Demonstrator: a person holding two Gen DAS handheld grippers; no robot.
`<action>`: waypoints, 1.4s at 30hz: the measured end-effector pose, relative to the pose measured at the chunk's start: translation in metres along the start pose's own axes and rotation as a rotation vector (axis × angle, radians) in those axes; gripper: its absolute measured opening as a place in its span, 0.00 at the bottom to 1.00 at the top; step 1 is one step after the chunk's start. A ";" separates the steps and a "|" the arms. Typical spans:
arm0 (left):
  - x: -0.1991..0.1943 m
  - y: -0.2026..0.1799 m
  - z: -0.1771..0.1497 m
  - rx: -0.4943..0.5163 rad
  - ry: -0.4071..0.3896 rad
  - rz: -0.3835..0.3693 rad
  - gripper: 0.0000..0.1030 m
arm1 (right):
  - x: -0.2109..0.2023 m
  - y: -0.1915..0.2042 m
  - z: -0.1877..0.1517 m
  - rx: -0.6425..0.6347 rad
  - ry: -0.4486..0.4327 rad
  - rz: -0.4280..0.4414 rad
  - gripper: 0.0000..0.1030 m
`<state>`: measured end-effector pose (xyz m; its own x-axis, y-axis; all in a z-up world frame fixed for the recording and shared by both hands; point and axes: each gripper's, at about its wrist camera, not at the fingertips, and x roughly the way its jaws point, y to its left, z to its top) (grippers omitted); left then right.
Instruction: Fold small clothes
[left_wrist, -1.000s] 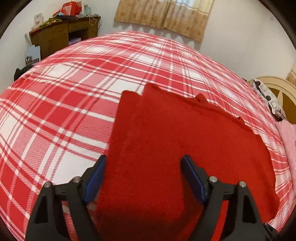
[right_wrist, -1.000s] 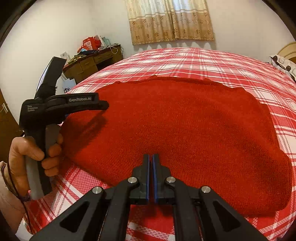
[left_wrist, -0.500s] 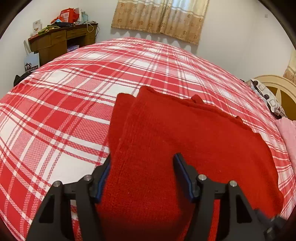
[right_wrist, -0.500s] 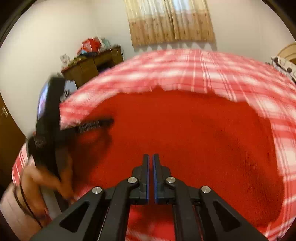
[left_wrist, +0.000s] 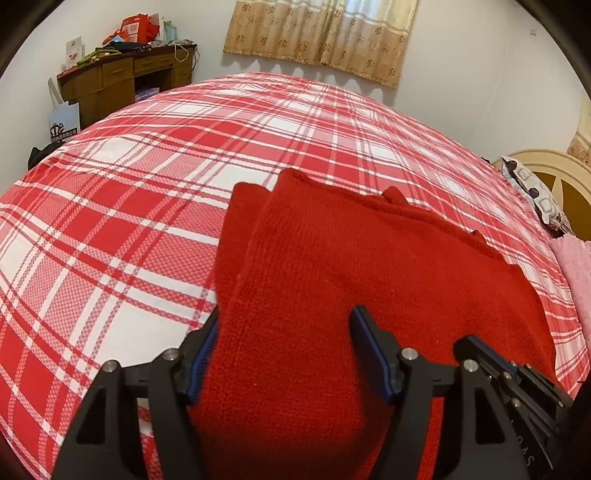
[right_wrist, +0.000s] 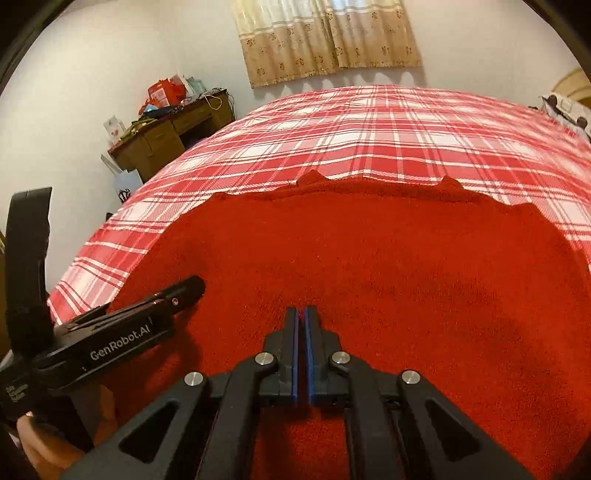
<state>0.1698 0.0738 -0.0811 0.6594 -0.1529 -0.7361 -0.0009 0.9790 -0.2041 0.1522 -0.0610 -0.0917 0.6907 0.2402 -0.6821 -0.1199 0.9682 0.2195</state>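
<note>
Red sweater (left_wrist: 369, 266) lying flat on the plaid bed (left_wrist: 129, 229), partly folded. Left hand-held gripper (left_wrist: 284, 354) just reopening a bit, straddling the near edge, probably lining up a pinch. Right hand-held gripper (right_wrist: 303, 354) clenched empty above the knit, maybe for smoothing.

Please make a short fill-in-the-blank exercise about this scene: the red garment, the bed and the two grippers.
1. The red sweater lies on a bed sheet with a red and white ____ pattern.
2. The right gripper has its jaws ____.
3. The left gripper has its jaws ____, over the sweater's near edge.

Missing words: plaid; shut; open
</note>
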 end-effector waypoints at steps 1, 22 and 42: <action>0.000 -0.001 0.000 0.004 -0.002 0.007 0.67 | 0.000 0.002 -0.001 -0.003 -0.001 -0.003 0.03; -0.041 -0.059 0.009 0.120 -0.103 -0.103 0.25 | -0.028 -0.040 -0.005 0.206 -0.041 0.131 0.03; -0.037 -0.120 -0.029 0.382 -0.167 -0.096 0.25 | -0.010 -0.077 0.061 0.289 0.083 0.450 0.77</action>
<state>0.1239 -0.0416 -0.0485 0.7560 -0.2522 -0.6041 0.3239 0.9460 0.0105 0.1980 -0.1420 -0.0595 0.5559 0.6431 -0.5267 -0.1821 0.7124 0.6777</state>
